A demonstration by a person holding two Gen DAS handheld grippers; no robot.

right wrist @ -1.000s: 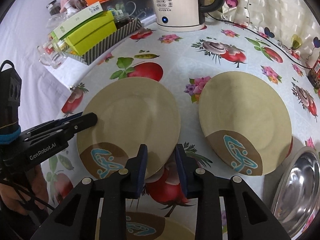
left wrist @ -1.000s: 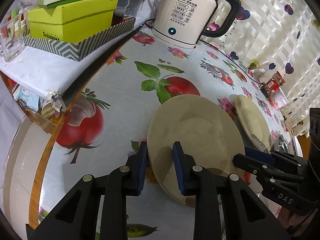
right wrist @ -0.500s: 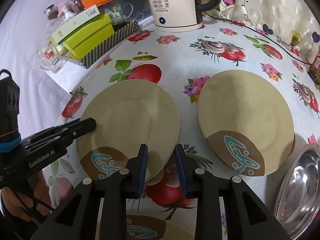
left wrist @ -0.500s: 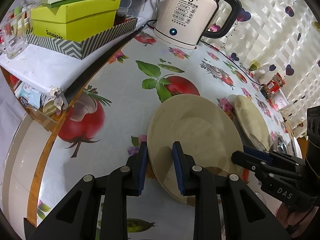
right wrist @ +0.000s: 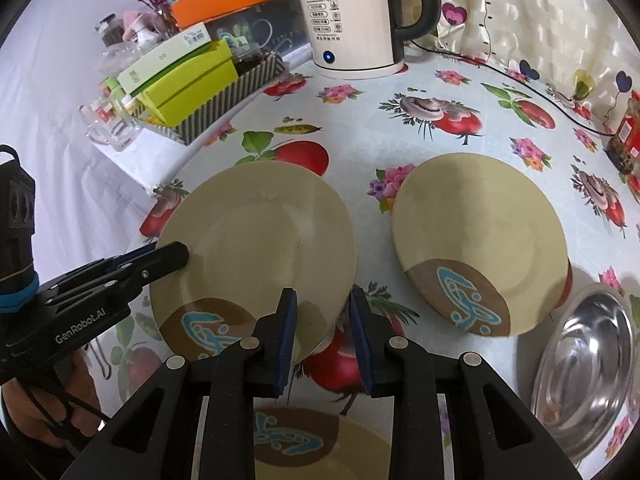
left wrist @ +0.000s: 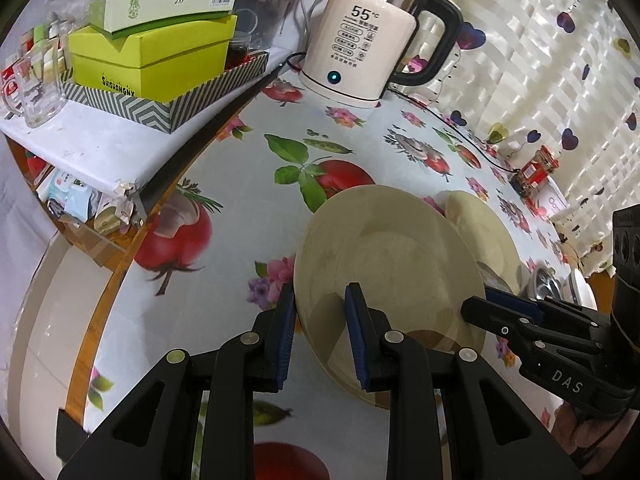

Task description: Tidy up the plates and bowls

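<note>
- The left plate point(right wrist: 256, 248) is tilting more than a second ago, its near-left rim lifting off the tablecloth point(left wrist: 248, 200) while the far edge is staying low.
- The left gripper point(left wrist: 320, 320) is clamping that plate's rim between its blue pads; the grip is looking unchanged.
- The right gripper point(right wrist: 322, 316) is pinching the same plate's near-right rim, jaws narrow as before.
- A second plate point(right wrist: 480, 240) is lying flat just to the right, apart from the first, a strip of cloth showing between them.
- A steel bowl point(right wrist: 580, 360) is sitting at the right edge; a third plate point(right wrist: 360, 452) is lying under the right gripper.
- Both plates are showing beige faces with a brown patch and blue motif.
- The kettle point(left wrist: 364, 52) is standing well beyond.
</note>
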